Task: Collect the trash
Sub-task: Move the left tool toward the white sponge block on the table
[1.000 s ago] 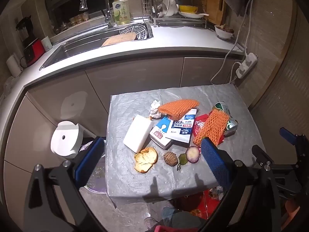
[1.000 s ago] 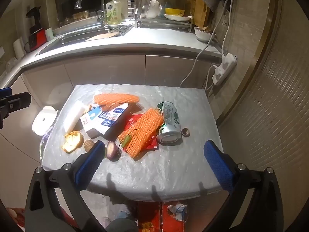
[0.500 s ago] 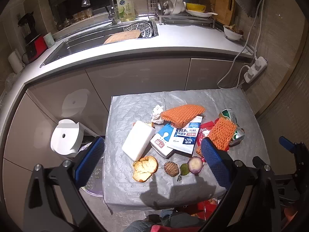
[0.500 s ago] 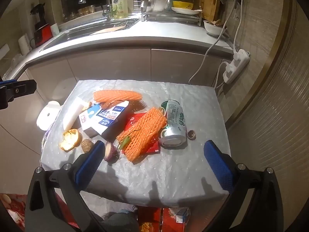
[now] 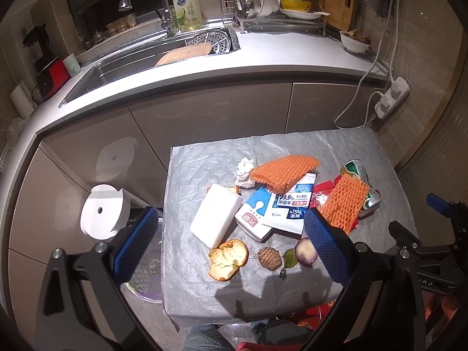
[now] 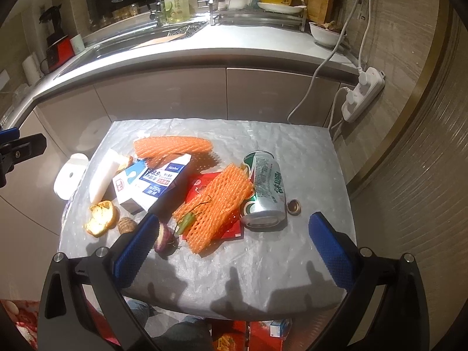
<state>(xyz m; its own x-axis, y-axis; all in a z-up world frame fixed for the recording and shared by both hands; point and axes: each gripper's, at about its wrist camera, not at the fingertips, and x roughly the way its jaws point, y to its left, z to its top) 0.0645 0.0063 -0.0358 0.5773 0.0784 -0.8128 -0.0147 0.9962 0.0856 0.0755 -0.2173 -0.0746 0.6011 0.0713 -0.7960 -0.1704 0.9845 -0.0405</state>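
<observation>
Trash lies on a small grey-covered table: a white foam block, a milk carton, an alcohol-wipe packet, two orange foam nets, a green can, orange peel, a purple onion half and a crumpled tissue. My left gripper hovers open above the table's near left. Over the near right edge, my right gripper is open too. Neither holds anything.
A white lidded bin stands on the floor left of the table, with a purple-rimmed basin below it. Behind are cabinets, a counter with a sink and dish rack. A power strip hangs at right. A person's legs show below.
Both grippers have drawn slightly closer to the table and counter, so the trash appears a little lower and larger. Nothing on the table has moved; both grippers stay open.
</observation>
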